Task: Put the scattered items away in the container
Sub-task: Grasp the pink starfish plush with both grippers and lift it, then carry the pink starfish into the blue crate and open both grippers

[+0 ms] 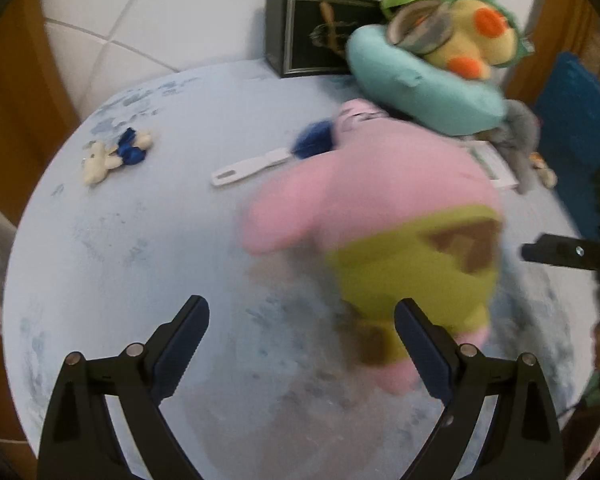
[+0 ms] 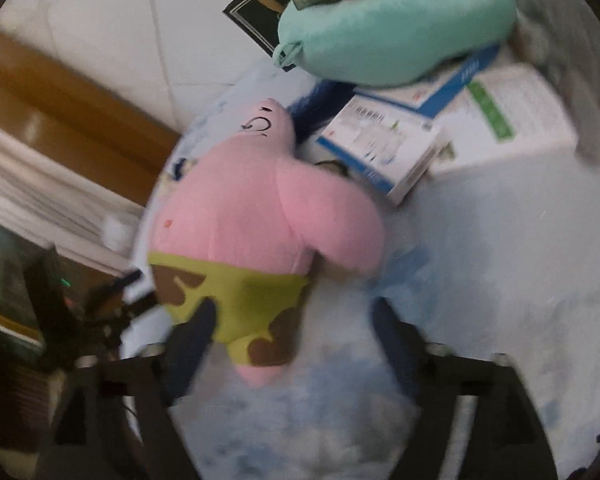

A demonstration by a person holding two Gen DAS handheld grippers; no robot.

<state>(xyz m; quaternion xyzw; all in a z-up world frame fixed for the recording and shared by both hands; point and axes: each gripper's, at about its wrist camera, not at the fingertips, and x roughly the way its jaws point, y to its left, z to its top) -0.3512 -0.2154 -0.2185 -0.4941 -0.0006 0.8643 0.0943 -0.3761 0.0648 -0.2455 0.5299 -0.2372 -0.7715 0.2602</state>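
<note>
**Two spread grippers flank the pink star plush on the blue worktop**

Two grippers show, both with jaws wide apart and holding nothing. Starting at the far left of the left wrist view, a small cream and blue toy [image 1: 114, 156] lies alone on the pale blue worktop [image 1: 140, 264], well apart from everything else. Right of it rests a white-handled brush [image 1: 252, 168] with a blue fluffy head, its head tucked against the pink star plush [image 1: 372, 200]. The plush lies in the middle of the worktop, its green shorts toward the camera. The left gripper [image 1: 302, 344] hovers low before it, the right finger just beside the plush's leg. Behind the plush sits a teal neck pillow [image 1: 424, 88] with a yellow and green plush [image 1: 468, 36] on top, and a dark framed box [image 1: 312, 36] at the worktop's far edge. Further right, a blue bin [image 1: 580, 120] stands beyond the worktop; it may be the container, though blur makes that uncertain.

In the right wrist view, the right gripper [image 2: 294, 332] straddles the pink star plush's [image 2: 260, 216] lower end, left finger over the shorts. To the right lie a blue and white carton [image 2: 384, 148] and a white box [image 2: 512, 120], with the neck pillow [image 2: 396, 36] resting on them.
</note>
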